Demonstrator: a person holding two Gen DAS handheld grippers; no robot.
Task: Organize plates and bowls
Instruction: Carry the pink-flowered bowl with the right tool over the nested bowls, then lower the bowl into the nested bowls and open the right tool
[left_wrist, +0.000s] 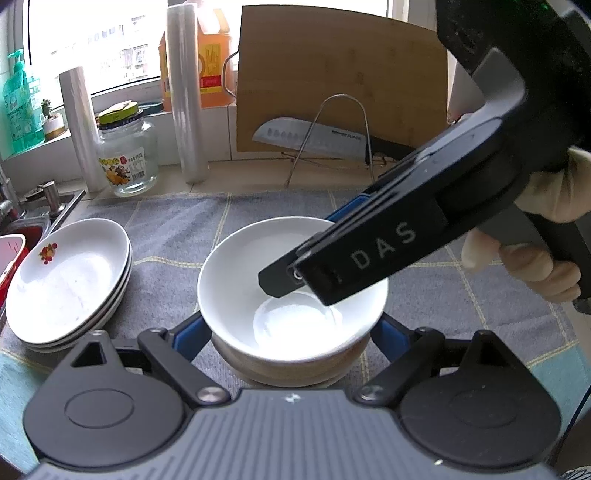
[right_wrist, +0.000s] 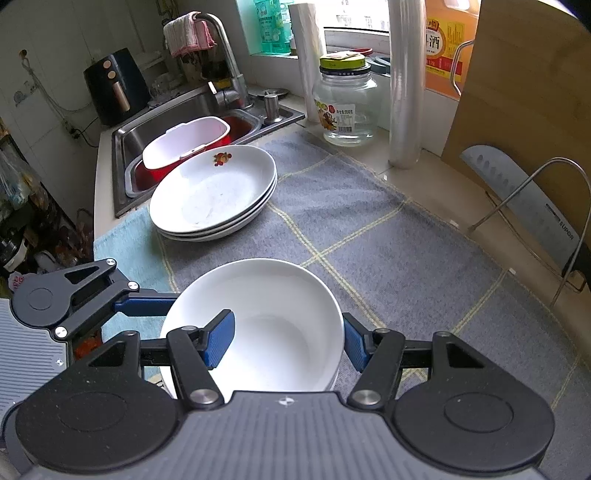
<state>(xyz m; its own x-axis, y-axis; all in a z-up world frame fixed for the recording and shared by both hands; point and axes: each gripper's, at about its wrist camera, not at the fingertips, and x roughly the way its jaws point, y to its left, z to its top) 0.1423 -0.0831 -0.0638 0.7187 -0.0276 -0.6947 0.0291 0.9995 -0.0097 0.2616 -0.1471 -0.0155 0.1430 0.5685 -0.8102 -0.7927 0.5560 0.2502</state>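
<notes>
My left gripper (left_wrist: 291, 332) stands part open around the stack of white ceramic bowls (left_wrist: 291, 280), a blue pad on either side low against its outer walls; I cannot tell whether the pads press on it. The bowls sit on the grey checked cloth mat (left_wrist: 177, 236) in the middle of the counter.

My right gripper (right_wrist: 286, 341) comes in from the far right side. One blue finger (right_wrist: 219, 341) hangs inside the top bowl near its rim, the other (right_wrist: 354, 345) outside the wall, so the rim lies between them. The jaws stand apart there and I cannot tell whether they pinch the wall. A gloved hand (left_wrist: 546, 254) holds its handle.

Just to the left of the bowls, on the same mat, lies a stack of three shallow white plates (left_wrist: 70, 280), the top one with a small red flower print. Beyond them is the steel sink (right_wrist: 122, 147) with a red and white tub (right_wrist: 184, 144) in it.

Behind the mat stand a clear glass jar with a yellow lid (left_wrist: 127, 151), two upright rolls of cling film (left_wrist: 186, 96), an orange oil jug (left_wrist: 214, 62) and a wooden cutting board (left_wrist: 343, 70) leaning on the wall, with a wide steel knife (left_wrist: 314, 138) resting in a wire stand (left_wrist: 332, 136) before it.
</notes>
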